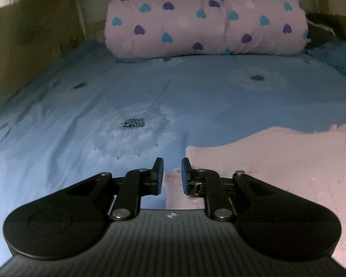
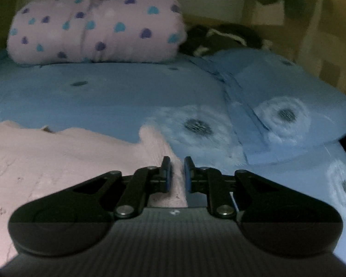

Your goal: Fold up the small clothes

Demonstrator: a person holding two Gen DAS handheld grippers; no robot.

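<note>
The left gripper [image 1: 172, 173] was held low and nearly level over the bed [image 1: 196, 92], pointing toward the head end, its jaws parted with a clear gap and nothing between them. Beneath that gap ran the left margin of the pink garment [image 1: 276, 173], which lay flat on the bed's near part, spreading away to the right.

The right gripper [image 2: 177, 173] sat in a similar low, level pose, jaws set apart by a narrower gap. A strip of the pink garment [image 2: 57, 161] showed in that gap (whether the pads actually pressed the cloth, I could not tell). In this view the garment spread to the left, its right edge ending at a narrow tab just ahead of the jaws.

The garment looked like a soft, slightly fuzzy knit with faint darker marks. The bed cover was smooth pale blue cotton printed with white dandelion heads with dark centres, gently creased. At the head edge lay a plump rolled blanket [image 1: 205, 20], pink with purple and teal hearts. Toward the right edge rested a pillow [image 2: 288, 106] in the same blue print.
</note>
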